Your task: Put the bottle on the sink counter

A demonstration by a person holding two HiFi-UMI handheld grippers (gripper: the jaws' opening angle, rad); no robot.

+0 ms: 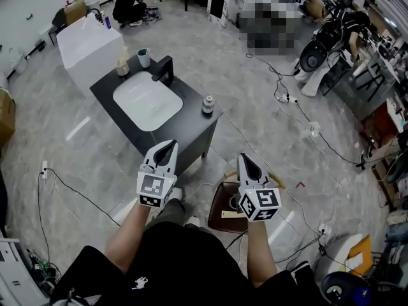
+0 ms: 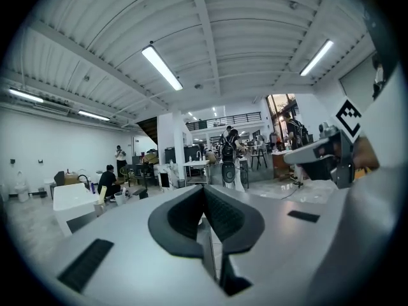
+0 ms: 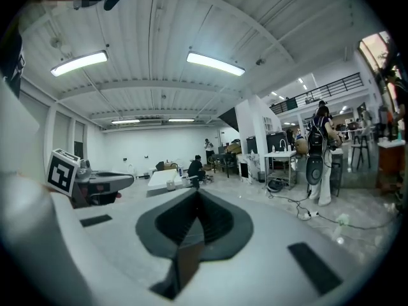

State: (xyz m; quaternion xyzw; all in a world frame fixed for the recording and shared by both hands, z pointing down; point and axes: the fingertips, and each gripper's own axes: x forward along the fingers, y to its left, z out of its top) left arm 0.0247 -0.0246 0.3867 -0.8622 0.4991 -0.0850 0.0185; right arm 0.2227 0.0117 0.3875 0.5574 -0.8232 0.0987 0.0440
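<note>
A small clear bottle with a dark cap stands upright on the right corner of the black sink counter, beside the white basin. My left gripper is held in the air in front of the counter's near edge, shut and empty. My right gripper is level with it to the right, over the floor, also shut with nothing in it. In the left gripper view the pads meet and point across the room. The right gripper view shows the same, with the pads together.
On the counter's back edge are a black faucet, a cup and a tan dispenser. A white sink unit stands behind it. A brown stool is below my right gripper. Cables cross the floor, and a person crouches far back.
</note>
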